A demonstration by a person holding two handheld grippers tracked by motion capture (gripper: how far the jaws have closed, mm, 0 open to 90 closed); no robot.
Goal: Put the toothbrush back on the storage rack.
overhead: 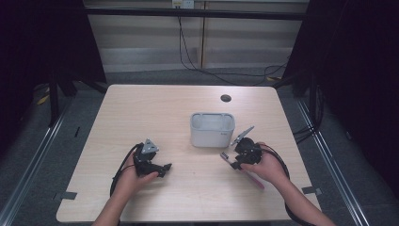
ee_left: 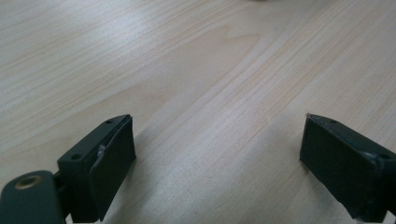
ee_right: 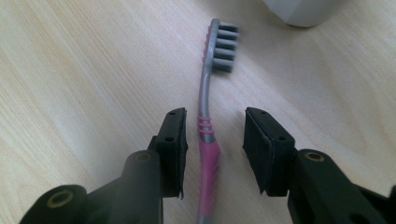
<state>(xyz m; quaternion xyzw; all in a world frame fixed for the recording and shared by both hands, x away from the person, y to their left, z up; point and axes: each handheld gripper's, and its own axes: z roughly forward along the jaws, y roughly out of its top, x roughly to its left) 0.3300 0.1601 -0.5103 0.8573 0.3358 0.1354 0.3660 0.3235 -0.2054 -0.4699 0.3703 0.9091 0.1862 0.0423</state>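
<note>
My right gripper (ee_right: 214, 135) has its 2 jaws straddling the pink toothbrush (ee_right: 208, 140), which lies flat on the table (overhead: 141, 113) beside the white cup (overhead: 212, 129); pads aren't squeezing it. My left gripper (ee_left: 217, 154) sits wide apart over bare wood.

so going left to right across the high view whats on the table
left gripper → white container → toothbrush, with the right gripper over its head end, so those two overlap in the order.
</note>
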